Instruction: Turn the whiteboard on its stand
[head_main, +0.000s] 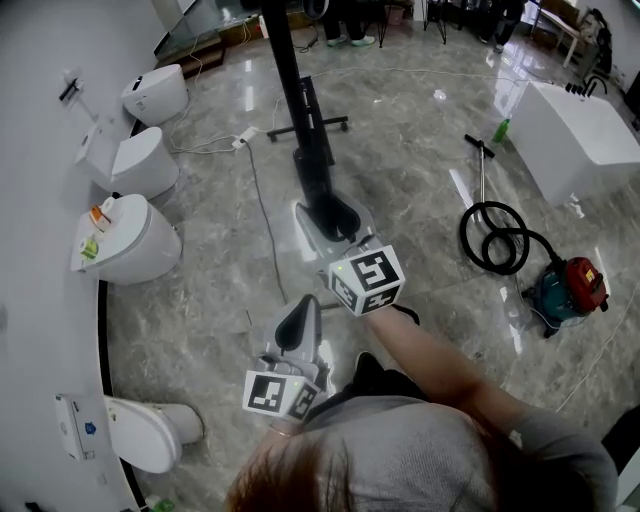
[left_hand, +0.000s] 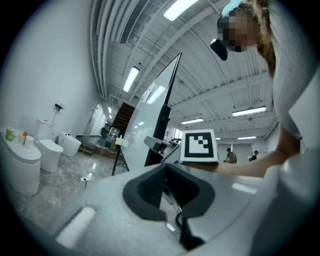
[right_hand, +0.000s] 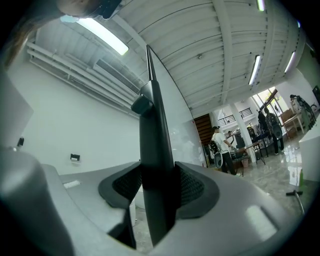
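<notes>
The whiteboard (head_main: 298, 100) stands edge-on to me, its black frame running from the top of the head view down to my right gripper (head_main: 335, 215). That gripper is shut on the board's black frame edge (right_hand: 156, 150), which fills the gap between the pads (right_hand: 127, 186). The stand's black foot (head_main: 312, 126) rests on the floor behind it. My left gripper (head_main: 297, 322) hangs lower and nearer to me, apart from the board. Its pads (left_hand: 150, 187) meet at the tips with nothing between them. The white board face (left_hand: 145, 120) and the right gripper's marker cube (left_hand: 199, 146) show ahead of it.
Several white toilets (head_main: 130, 240) line the curved wall at the left. A red and teal vacuum (head_main: 570, 290) with a coiled black hose (head_main: 495, 240) lies on the marble floor at the right. Beyond it is a white bathtub (head_main: 585, 130). A cable (head_main: 265, 230) trails across the floor. People (right_hand: 222, 145) stand far back.
</notes>
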